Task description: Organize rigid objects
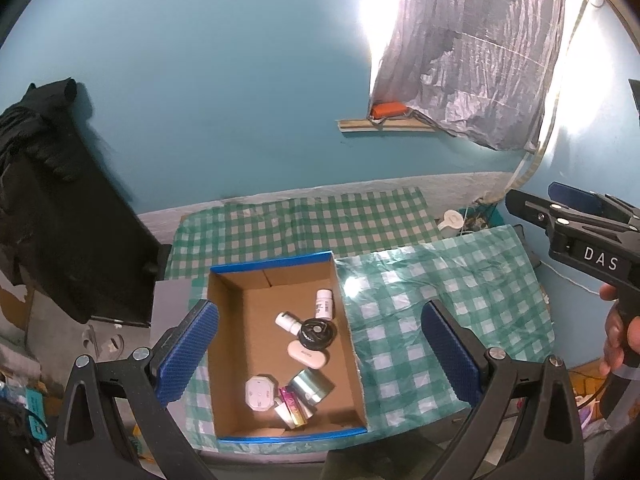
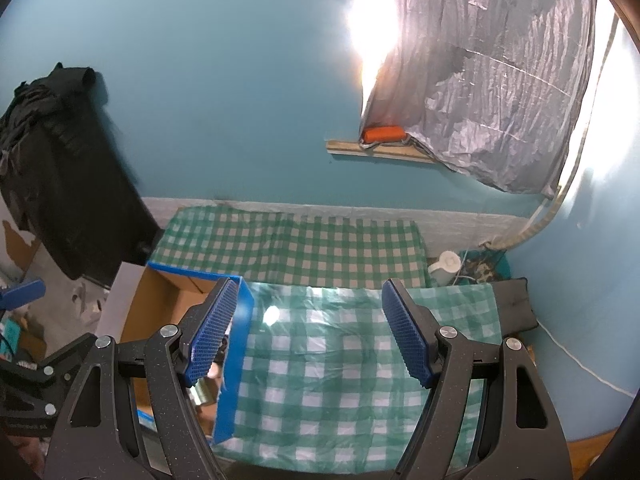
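Note:
A cardboard box with blue rim (image 1: pixel 224 332) stands on a green checked cloth (image 1: pixel 440 320). Inside lie a white bottle (image 1: pixel 323 303), a small white tube (image 1: pixel 288 322), a round black case (image 1: pixel 316 333), a pale oval case (image 1: pixel 307 354), a white octagonal item (image 1: pixel 260 393), a silver tin (image 1: pixel 311 386) and a pink packet (image 1: pixel 294 404). My left gripper (image 1: pixel 316 356) is open and empty, held above the box. My right gripper (image 2: pixel 308 332) is open and empty over the cloth, right of the box's blue wall (image 2: pixel 236 356). The right gripper also shows in the left wrist view (image 1: pixel 560 208).
A second checked cloth (image 2: pixel 288 244) lies behind, against the teal wall. A white kettle (image 2: pixel 446 266) and cables sit at the back right. Black clothing (image 1: pixel 52 208) hangs at the left. A grey tarp (image 1: pixel 472 48) covers the window.

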Demonstrator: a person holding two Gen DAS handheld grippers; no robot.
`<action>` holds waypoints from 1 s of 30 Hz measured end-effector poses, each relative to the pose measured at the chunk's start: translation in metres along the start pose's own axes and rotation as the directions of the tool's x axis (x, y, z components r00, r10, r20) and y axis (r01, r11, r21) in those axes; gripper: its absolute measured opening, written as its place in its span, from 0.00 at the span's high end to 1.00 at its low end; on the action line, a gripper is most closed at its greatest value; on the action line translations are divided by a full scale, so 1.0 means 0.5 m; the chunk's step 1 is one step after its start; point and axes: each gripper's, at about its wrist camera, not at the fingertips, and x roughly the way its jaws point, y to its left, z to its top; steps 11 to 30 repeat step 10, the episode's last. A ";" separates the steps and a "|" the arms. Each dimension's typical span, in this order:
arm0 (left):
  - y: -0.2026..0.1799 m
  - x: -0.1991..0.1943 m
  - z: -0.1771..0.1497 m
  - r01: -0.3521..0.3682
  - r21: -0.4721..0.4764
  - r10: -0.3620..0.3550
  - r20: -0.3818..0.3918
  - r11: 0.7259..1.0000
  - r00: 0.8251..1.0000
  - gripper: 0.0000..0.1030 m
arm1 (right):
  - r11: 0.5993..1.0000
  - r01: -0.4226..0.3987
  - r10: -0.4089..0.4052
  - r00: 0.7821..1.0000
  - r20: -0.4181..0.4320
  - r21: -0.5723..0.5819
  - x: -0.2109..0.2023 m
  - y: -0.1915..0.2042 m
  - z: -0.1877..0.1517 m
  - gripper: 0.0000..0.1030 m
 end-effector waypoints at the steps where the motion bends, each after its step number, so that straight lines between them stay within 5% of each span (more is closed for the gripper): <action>1: -0.004 0.001 0.000 0.002 -0.001 -0.002 -0.001 1.000 1.000 0.01 | 1.000 0.000 0.000 1.000 -0.002 0.000 0.000 -0.002 -0.001 0.28; 30: -0.049 0.016 -0.006 -0.003 -0.015 0.003 -0.011 1.000 1.000 0.01 | 1.000 -0.017 0.017 0.999 -0.043 0.001 0.020 -0.042 -0.023 0.28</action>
